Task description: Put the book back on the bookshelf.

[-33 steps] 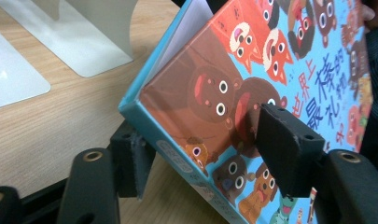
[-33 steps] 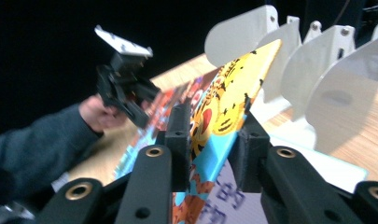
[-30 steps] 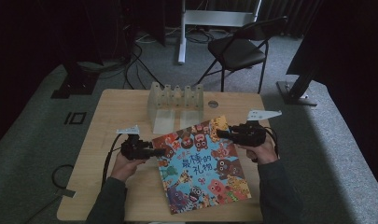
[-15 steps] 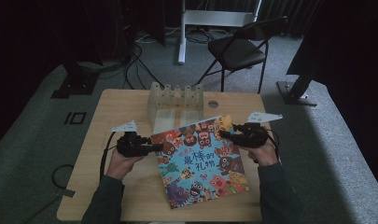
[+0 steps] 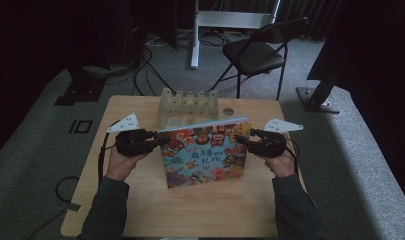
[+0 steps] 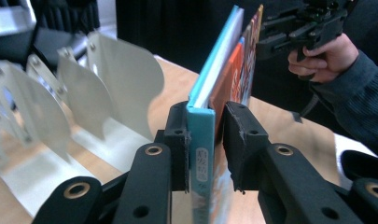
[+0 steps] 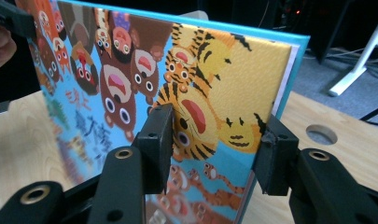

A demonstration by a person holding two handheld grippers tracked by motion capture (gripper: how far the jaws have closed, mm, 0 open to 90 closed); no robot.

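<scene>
A colourful picture book (image 5: pixel 205 150) with cartoon animals stands nearly upright on its lower edge on the wooden table (image 5: pixel 190 210), cover facing me. My left gripper (image 5: pixel 157 140) grips its left edge. In the left gripper view the jaws have just been closing and both pads press the teal spine (image 6: pixel 200 154). My right gripper (image 5: pixel 238 138) is at the book's upper right corner. In the right gripper view its jaws (image 7: pixel 214 144) have just been opening and stand wide, with the tiger corner of the cover (image 7: pixel 210 84) slanting between them.
A white divider rack (image 5: pixel 187 102) stands right behind the book, with curved plates (image 6: pixel 107 79). A round hole (image 5: pixel 228 111) is in the tabletop near the rack. A black folding chair (image 5: pixel 255 55) is beyond the table.
The book has swung up from lying at a slant on the table to standing on its lower edge. My left hand rose with it. The right hand stayed put.
</scene>
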